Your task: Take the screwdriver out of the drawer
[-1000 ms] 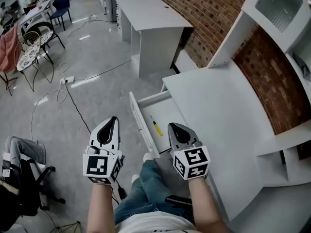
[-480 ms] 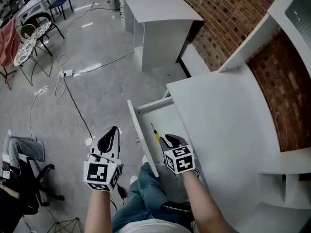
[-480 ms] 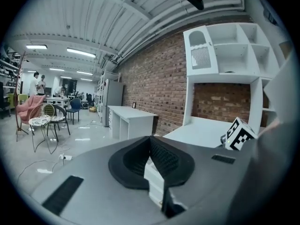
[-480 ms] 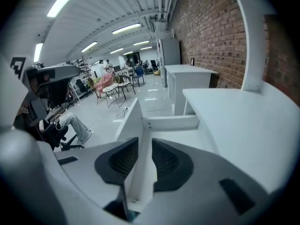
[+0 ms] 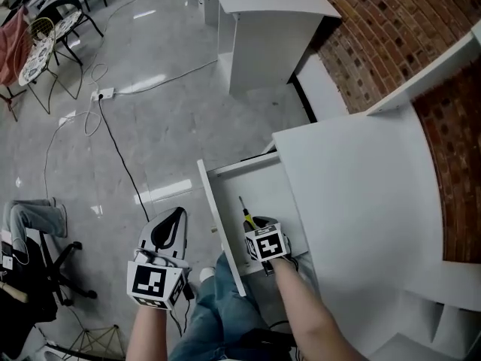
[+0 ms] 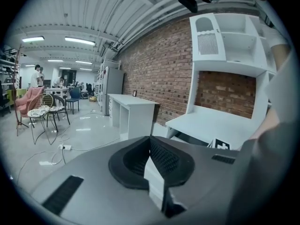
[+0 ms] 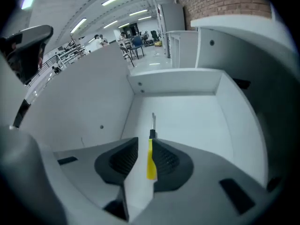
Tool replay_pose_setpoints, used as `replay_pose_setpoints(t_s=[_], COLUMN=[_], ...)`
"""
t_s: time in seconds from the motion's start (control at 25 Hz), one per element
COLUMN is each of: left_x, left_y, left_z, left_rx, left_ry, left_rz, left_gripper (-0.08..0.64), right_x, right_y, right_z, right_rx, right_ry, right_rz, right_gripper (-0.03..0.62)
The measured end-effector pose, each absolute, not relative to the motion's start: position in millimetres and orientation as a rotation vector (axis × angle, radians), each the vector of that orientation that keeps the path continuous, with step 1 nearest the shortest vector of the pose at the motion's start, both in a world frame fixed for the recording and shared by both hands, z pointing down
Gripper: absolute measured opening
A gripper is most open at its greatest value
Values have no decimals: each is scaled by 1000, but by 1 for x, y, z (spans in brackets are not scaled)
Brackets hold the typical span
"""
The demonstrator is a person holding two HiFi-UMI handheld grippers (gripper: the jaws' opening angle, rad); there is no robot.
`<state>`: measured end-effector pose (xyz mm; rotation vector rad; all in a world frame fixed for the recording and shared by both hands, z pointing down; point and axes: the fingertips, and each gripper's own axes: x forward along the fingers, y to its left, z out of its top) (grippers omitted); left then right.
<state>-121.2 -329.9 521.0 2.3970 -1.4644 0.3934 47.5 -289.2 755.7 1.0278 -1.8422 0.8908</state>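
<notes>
The screwdriver [image 5: 243, 213], with a yellow handle and a thin metal shaft, lies in the open white drawer [image 5: 264, 180] under the desk [image 5: 353, 201]. My right gripper [image 5: 258, 223] is down inside the drawer at the handle. In the right gripper view the yellow handle [image 7: 151, 161] sits in the narrow slit between the dark pads, with the jaws closed against it and the shaft pointing away along the drawer floor [image 7: 187, 116]. My left gripper [image 5: 173, 217] hangs over the floor to the left of the drawer front, shut and holding nothing [image 6: 152, 146].
The drawer front [image 5: 219, 224] stands between the two grippers. A person's legs in jeans [image 5: 225, 307] are below the drawer. Cables [image 5: 113, 149] run over the grey floor. A second white desk [image 5: 263, 13] stands further off by the brick wall [image 5: 391, 28], chairs [image 5: 37, 43] at far left.
My right gripper has gone down into the drawer and onto the screwdriver's handle. The head view has tipped further down. My left gripper has stayed about where it was.
</notes>
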Motion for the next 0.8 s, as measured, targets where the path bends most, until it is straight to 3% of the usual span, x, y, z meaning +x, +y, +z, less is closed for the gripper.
replay_pose_setpoints(t_s=[0.4, 0.8], left_x=[-125, -122], left_y=[-339, -334], left_z=[546, 528], left_rx=[2348, 2380], left_ry=[-1466, -1471], left_rz=[460, 454], left_gripper=[14, 14], right_x=[51, 48], right_y=[-303, -313], right_z=[813, 775], right_rx=[945, 982], right_ry=[-1710, -1798], right_rz=[833, 817], right_gripper=[86, 74])
